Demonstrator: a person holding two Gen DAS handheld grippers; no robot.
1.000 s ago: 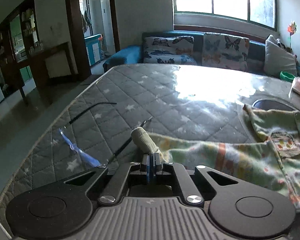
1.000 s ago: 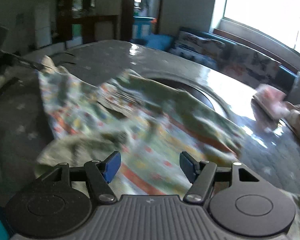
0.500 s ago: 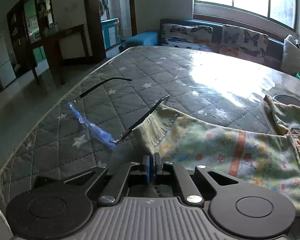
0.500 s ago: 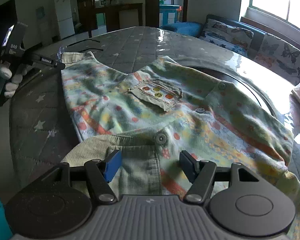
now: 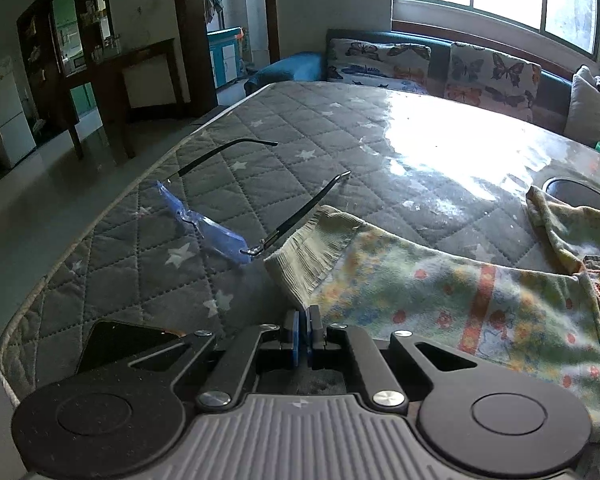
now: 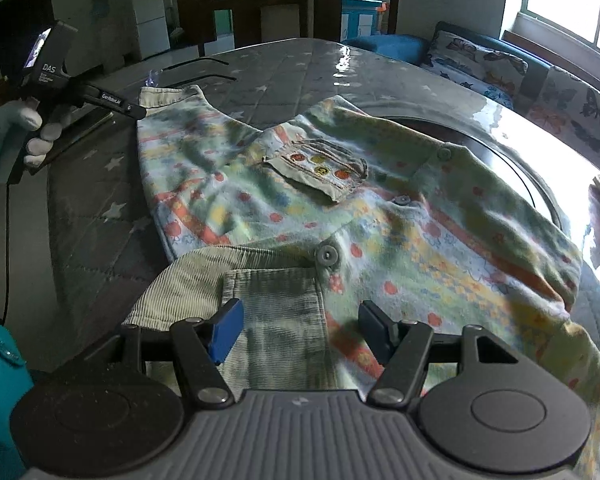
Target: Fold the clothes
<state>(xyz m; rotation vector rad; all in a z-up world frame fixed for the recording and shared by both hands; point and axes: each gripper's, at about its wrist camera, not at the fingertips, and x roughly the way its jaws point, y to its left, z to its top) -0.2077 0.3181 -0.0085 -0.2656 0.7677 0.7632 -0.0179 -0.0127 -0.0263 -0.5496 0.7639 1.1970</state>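
A child's flowered green shirt (image 6: 380,216) with a small chest pocket (image 6: 320,172) lies spread on the grey quilted table cover (image 5: 340,140). My left gripper (image 5: 304,322) is shut on the edge of the shirt's sleeve, just behind its ribbed cuff (image 5: 312,248). The right wrist view shows that left gripper (image 6: 138,112) at the far-left sleeve end, held by a white-gloved hand (image 6: 32,128). My right gripper (image 6: 300,332) hangs open just above the ribbed collar (image 6: 268,304), and its blue pads (image 6: 228,330) press on nothing.
Glasses with blue lenses (image 5: 212,232) lie open just left of the cuff. A dark phone (image 5: 120,340) rests near the table's left corner. A round dark inset (image 6: 480,140) sits under the shirt's far side. A sofa with butterfly cushions (image 5: 440,68) runs behind the table.
The left gripper has drawn the sleeve out and lowered it, so the cuff now lies flat beside the glasses. The shirt, blurred in motion a second ago, lies spread and still. The right gripper stays open.
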